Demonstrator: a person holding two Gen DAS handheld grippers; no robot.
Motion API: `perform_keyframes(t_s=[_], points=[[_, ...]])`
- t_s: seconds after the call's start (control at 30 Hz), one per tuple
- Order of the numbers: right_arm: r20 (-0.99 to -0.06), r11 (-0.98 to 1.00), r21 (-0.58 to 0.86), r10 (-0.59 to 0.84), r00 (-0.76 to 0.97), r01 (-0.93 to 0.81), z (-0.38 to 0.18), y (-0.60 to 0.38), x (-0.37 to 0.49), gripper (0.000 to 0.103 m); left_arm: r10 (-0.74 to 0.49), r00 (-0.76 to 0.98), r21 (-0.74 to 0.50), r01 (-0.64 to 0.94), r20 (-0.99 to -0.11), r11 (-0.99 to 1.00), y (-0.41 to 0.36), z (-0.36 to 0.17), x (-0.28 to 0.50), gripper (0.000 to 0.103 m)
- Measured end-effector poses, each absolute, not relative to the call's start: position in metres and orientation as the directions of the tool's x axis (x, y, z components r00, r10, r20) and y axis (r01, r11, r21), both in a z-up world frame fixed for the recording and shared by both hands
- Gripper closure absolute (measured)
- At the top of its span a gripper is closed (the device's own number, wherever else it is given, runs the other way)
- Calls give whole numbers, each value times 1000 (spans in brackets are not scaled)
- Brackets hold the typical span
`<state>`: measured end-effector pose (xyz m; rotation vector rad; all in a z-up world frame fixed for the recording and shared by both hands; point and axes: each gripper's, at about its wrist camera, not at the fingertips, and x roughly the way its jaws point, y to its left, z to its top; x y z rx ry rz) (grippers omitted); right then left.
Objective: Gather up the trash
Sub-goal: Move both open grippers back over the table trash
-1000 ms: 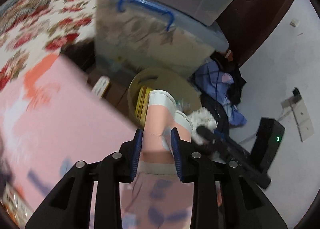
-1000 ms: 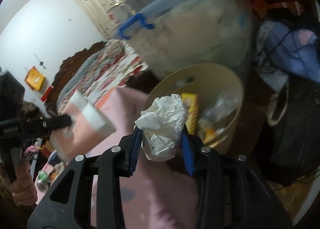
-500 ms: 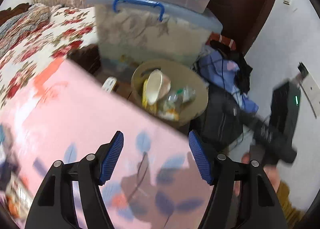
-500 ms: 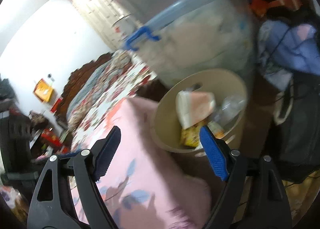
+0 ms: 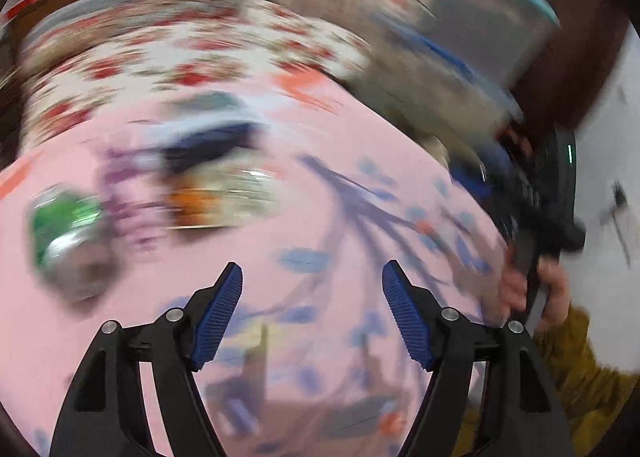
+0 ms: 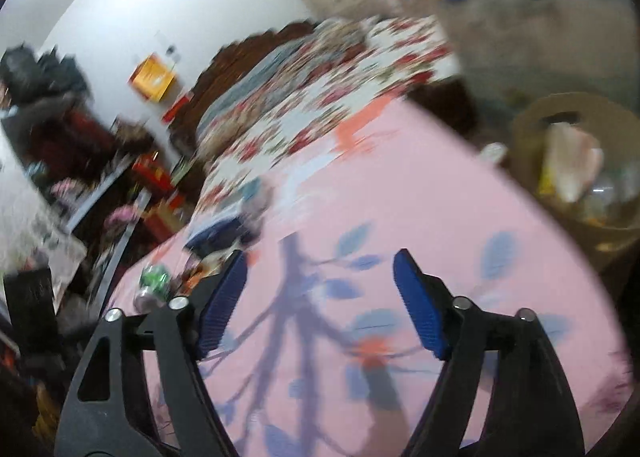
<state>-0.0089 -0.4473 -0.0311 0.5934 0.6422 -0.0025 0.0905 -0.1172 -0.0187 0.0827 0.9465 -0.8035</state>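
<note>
Both views are blurred by motion. My left gripper (image 5: 312,309) is open and empty above the pink bedsheet (image 5: 280,257). A green can (image 5: 64,225) lies on the sheet at the left, an orange-and-silver wrapper (image 5: 216,193) beside it, and a dark blue item (image 5: 208,145) behind that. My right gripper (image 6: 320,297) is open and empty over the same sheet (image 6: 400,197). The tan trash bin (image 6: 532,129) stands at the right edge and holds a pink-and-white cup (image 6: 572,161) and other trash. The green can (image 6: 154,281) and the dark blue item (image 6: 212,235) lie to the left.
A clear storage tub with blue handle (image 6: 520,17) stands behind the bin. A floral quilt (image 6: 320,89) covers the bed beyond the pink sheet. The other hand-held gripper and the person's hand (image 5: 536,277) show at the right of the left wrist view. Clutter fills shelves (image 6: 80,177) at the left.
Both grippers released their trash into the bin, the left its cup and the right its crumpled paper, and opened. Both have since swung left, away from the bin, toward the items on the sheet.
</note>
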Motion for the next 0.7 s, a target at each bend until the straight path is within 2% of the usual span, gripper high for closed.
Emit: perform_keyframes(t_s=[0.07, 0.17, 0.33, 0.57, 0.63, 0.7], points=[[-579, 842, 524, 240, 779, 130, -37, -423, 11, 45, -566, 392, -306, 554, -725, 775, -75, -8, 110, 34], [-594, 835, 546, 332, 733, 64, -47, -391, 48, 55, -517, 496, -358, 384, -698, 851, -10, -4, 145, 34], [-632, 858, 513, 350, 692, 35, -58, -357, 108, 56, -460, 509, -396, 235, -728, 888, 38, -26, 191, 32], [-672, 826, 560, 410, 617, 60, -82, -345, 167, 56, -533, 375, -496, 199, -758, 845, 34, -77, 227, 32], [-677, 816, 576, 436, 593, 57, -89, -341, 173, 64, -558, 370, -522, 202, -743, 828, 32, -82, 227, 28], [-678, 819, 572, 447, 583, 38, -88, -337, 173, 69, -563, 365, -527, 201, -742, 826, 27, -85, 227, 30]])
